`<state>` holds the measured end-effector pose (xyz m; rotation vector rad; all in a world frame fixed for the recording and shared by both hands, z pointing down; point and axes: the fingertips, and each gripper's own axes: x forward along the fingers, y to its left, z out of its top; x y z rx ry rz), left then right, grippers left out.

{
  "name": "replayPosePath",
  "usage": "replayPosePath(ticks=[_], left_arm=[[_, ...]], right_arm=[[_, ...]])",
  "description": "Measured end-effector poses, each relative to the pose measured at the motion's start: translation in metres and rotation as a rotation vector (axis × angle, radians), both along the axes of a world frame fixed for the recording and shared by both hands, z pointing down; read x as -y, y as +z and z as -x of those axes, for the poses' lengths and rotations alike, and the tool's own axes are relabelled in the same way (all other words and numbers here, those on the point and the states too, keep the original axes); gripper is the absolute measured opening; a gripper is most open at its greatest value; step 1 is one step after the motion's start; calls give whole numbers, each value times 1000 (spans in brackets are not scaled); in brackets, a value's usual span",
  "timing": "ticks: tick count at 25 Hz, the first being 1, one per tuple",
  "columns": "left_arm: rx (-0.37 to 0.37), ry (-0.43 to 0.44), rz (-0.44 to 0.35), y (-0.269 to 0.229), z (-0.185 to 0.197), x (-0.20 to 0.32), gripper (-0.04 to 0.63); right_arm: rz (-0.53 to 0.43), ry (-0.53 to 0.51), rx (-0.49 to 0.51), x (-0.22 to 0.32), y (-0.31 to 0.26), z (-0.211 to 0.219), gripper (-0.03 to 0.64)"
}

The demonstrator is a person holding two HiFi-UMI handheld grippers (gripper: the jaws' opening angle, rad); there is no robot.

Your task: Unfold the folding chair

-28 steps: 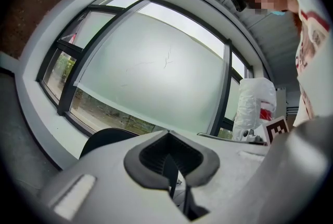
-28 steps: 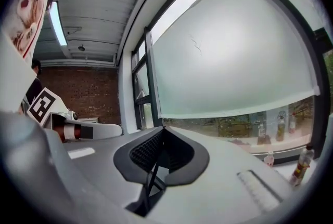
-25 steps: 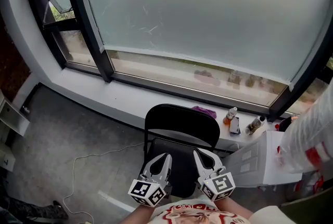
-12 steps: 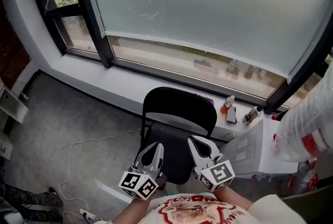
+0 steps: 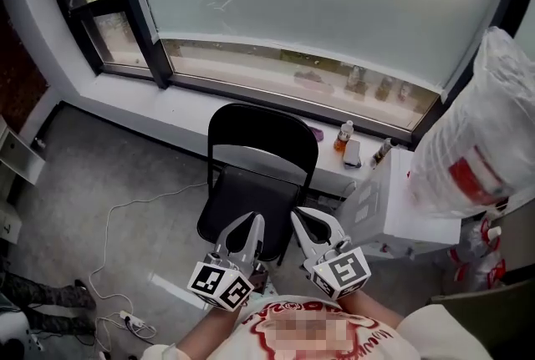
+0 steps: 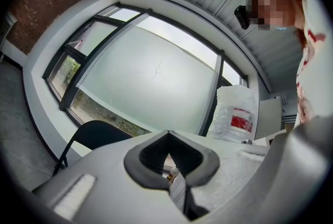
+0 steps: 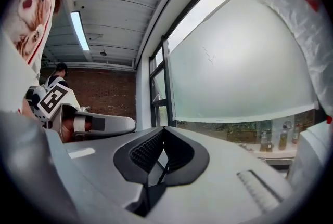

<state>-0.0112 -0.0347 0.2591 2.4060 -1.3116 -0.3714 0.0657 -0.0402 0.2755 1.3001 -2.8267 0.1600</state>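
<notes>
— Chair (image 5: 263, 133) location?
— Unfolded, backed against the window ledge (image 5: 167, 112). Since a second ago I've drawn both tongs back toward its front edge: left gripper (image 5: 245, 231), right gripper (image 5: 316, 226), each closed on nothing.

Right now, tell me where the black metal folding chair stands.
Head view, centre: the black metal folding chair stands on the grey floor before the white window ledge.

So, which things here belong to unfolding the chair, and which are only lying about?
Belong to the job: folding chair, left gripper, right gripper.
Lying about: orange bottle, purple cloth, white plastic bag.
</notes>
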Motion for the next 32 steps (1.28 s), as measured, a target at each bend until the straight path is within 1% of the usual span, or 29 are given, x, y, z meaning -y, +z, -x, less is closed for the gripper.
replayPosePath(ticks=[4, 6, 9, 14, 16, 20, 24, 26, 29, 32], left_arm=[[-1, 3, -10, -3, -38, -55, 6], [24, -16, -19, -5, -53, -85, 6], [62, -59, -27, -8, -68, -127, 6], [91, -102, -26, -13, -86, -179, 7], [99, -118, -35, -17, -87, -199, 7], [116, -171, -44, -28, -78, -232, 6], [100, -206, -42, -31, -72, -258, 6], [89, -217, -48, -35, -67, -272, 6], [101, -225, -68, -42, -61, -301, 6], [107, -236, -58, -39, -49, -341, 6]], right_arm=[[-4, -24, 20, -50, -3, -32, 23], [-6, -48, 28, -77, -6, -44, 23], [-16, -93, 45, -117, -12, -58, 23], [-3, -156, 74, -165, -15, -75, 23], [0, -175, 88, -180, -18, -77, 23], [-2, -221, 107, -206, -23, -68, 23], [-4, -255, 111, -233, -26, -61, 23], [-7, -263, 117, -247, -29, -56, 23], [-9, -266, 123, -272, -31, -48, 23], [2, -262, 121, -305, -26, -40, 23]])
